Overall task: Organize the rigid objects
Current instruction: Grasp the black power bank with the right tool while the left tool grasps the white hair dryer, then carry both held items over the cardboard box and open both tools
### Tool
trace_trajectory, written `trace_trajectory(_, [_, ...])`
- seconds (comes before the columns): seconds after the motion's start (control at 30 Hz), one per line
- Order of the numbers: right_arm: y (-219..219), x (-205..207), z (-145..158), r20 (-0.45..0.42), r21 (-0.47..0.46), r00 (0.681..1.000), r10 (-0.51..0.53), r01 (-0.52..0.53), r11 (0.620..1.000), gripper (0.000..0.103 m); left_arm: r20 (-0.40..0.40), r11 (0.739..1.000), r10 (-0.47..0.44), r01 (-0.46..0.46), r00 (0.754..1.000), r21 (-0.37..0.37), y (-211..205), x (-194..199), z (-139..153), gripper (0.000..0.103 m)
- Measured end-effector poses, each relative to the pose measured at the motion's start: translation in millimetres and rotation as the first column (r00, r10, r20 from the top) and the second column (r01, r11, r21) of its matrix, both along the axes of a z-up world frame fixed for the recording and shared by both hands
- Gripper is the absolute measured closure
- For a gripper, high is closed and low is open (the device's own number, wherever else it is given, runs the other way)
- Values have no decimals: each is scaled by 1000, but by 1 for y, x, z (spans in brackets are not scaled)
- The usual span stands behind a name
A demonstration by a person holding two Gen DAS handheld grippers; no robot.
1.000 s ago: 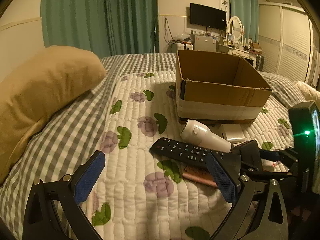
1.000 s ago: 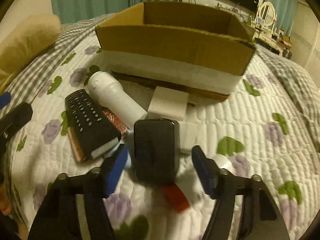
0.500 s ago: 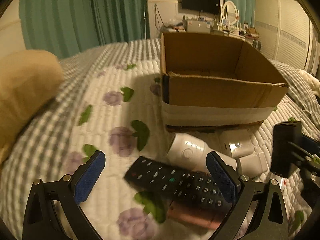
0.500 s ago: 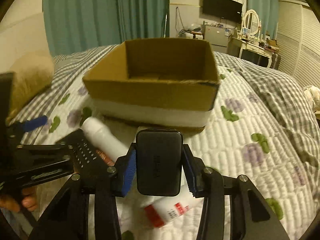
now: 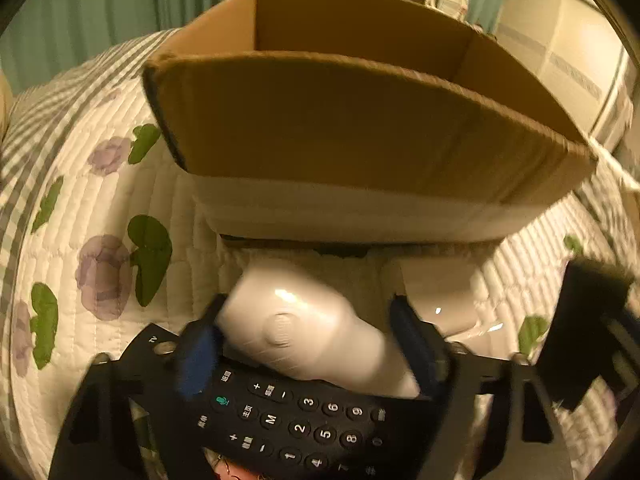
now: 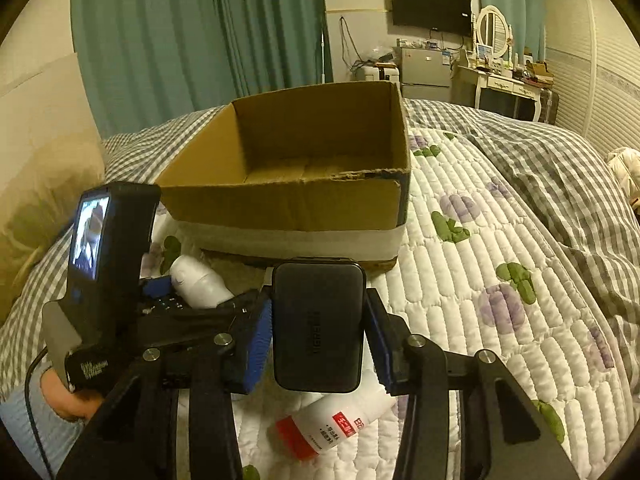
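Two tongs working in front of an open cardboard box on a quilted bed.

Right tongs (image 6: 318, 330), frame centre, clamp a black power bank (image 6: 319, 326); its embossed lettering is unreadable. Left tongs (image 5: 308, 344) straddle a white cylindrical device (image 5: 308, 330), pads spread beside it, contact unclear, above a numbered remote control (image 5: 296, 424). The cardboard box (image 6: 280, 208) behind shows a bare floor. A red-labelled white bottle (image 6: 340, 426) lies at lower centre.

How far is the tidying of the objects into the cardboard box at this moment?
Nothing is packed: the cardboard box looks empty. The right gripper holds the black case; the left gripper straddles the white device. The remote and the white bottle remain on the quilt.
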State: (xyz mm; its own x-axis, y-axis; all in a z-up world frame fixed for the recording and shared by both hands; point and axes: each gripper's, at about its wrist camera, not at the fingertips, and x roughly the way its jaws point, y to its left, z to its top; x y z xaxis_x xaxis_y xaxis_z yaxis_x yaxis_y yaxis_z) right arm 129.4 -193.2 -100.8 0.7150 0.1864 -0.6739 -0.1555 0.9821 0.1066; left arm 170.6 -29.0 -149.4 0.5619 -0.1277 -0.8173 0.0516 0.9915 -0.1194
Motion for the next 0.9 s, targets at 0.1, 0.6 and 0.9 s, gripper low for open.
trace_trajectory(0.1, [-2,1,-4,-18,0,1000,-9,9,1000,60,19,999,-8,9,1000,-43,3,-7,11,44])
trace_trajectory(0.6, [-8,-13,49,88,-11,996,-8,9,1000,60,291,995,-47,19,955,99,-4,-55,132,46])
trace_trajectory(0.9, [7,27,146,225,-40,970,88,-81,996,60,389,984,-63,-8,919,180,-5,-25,188,46])
